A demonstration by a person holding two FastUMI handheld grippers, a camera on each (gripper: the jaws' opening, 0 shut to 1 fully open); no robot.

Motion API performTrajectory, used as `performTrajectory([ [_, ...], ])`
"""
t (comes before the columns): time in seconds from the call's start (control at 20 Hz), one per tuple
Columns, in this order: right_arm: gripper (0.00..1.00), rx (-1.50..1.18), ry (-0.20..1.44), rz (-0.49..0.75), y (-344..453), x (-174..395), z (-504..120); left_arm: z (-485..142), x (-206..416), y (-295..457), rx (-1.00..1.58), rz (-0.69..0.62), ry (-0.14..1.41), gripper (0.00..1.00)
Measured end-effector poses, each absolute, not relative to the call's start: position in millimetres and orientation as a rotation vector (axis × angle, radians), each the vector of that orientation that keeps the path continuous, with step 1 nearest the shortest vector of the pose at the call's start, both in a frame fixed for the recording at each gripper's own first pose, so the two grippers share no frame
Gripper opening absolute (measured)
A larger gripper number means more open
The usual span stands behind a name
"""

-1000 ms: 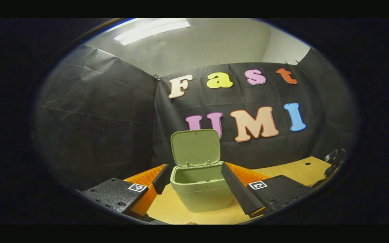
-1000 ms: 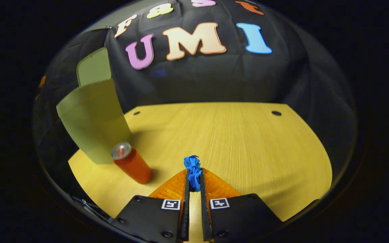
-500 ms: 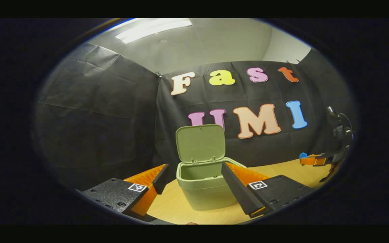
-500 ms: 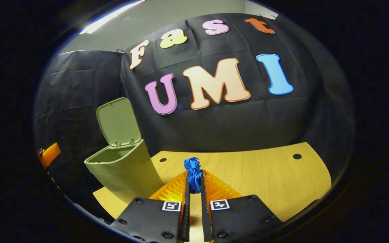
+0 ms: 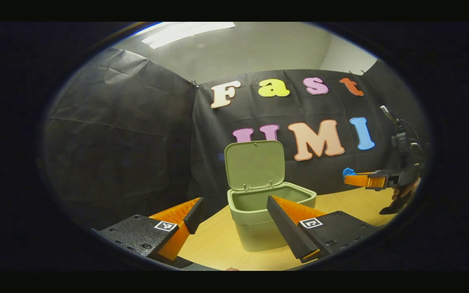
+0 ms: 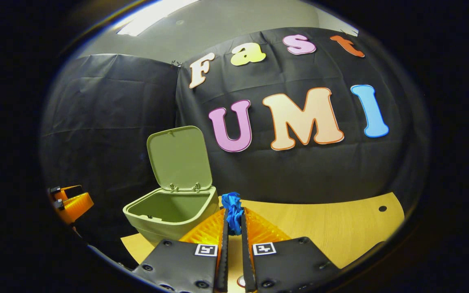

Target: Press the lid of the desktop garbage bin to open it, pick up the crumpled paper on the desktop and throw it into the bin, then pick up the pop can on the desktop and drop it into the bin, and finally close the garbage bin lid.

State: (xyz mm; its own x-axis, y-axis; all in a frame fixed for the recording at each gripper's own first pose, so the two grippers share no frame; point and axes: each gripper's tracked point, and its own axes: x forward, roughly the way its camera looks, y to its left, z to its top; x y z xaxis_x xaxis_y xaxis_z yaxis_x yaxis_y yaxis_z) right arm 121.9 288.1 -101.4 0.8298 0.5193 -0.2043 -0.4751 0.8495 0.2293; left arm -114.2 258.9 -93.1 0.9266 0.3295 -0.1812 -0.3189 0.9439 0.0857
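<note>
1. Blue crumpled paper (image 6: 233, 206) sits clenched between the right gripper's (image 6: 233, 217) fingers, its long axis upright and its top poking above the tips.
2. Its lower part is hidden between the fingers. In the left gripper view only a small blue bit (image 5: 348, 171) shows at that gripper's (image 5: 350, 178) tip.
3. Green bin (image 6: 168, 215) stands just left of the paper, its lid (image 6: 178, 158) raised upright at the back and its mouth open.
4. Left gripper (image 5: 234, 213) is released, fingers spread wide with the bin (image 5: 259, 221) ahead between them; the right finger covers part of its rim.
5. Wooden desk (image 6: 332, 228) carries the bin.
</note>
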Motion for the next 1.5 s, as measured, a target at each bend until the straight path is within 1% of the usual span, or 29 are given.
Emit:
performTrajectory([
  [0.35, 0.17, 0.16, 0.266, 0.607, 365.7, 128.6, -97.8, -113.8, -117.6, 282.5, 0.038, 0.311, 0.229, 0.94],
  [0.45, 0.19, 0.141, 0.283, 0.631, 383.9, 125.6, -104.7, -119.8, -117.4, 285.0, 0.033, 0.309, 0.238, 0.94],
  [0.6, 0.68, 0.11, 0.272, 0.641, 395.1, 124.7, -108.0, -123.4, -115.9, 281.2, 0.02, 0.305, 0.238, 0.94],
  [0.7, 1.0, 0.093, 0.259, 0.641, 399.0, 113.3, -103.3, -125.7, -112.5, 274.7, 0.012, 0.297, 0.24, 0.93],
  [0.9, 1.0, 0.072, 0.183, 0.595, 366.2, 111.2, -85.5, -123.5, -102.4, 250.7, -0.009, 0.259, 0.226, 0.94],
  [1.1, 0.99, 0.046, 0.118, 0.503, 308.5, 112.3, -69.0, -123.7, -85.8, 216.6, -0.025, 0.197, 0.218, 0.94],
  [1.3, 1.0, 0.038, 0.085, 0.412, 244.9, 110.1, -60.7, -121.0, -70.2, 176.9, -0.038, 0.126, 0.202, 0.94],
  [1.5, 1.0, 0.043, 0.087, 0.32, 182.9, 106.1, -59.8, -124.3, -56.7, 137.7, -0.043, 0.057, 0.2, 0.94],
])
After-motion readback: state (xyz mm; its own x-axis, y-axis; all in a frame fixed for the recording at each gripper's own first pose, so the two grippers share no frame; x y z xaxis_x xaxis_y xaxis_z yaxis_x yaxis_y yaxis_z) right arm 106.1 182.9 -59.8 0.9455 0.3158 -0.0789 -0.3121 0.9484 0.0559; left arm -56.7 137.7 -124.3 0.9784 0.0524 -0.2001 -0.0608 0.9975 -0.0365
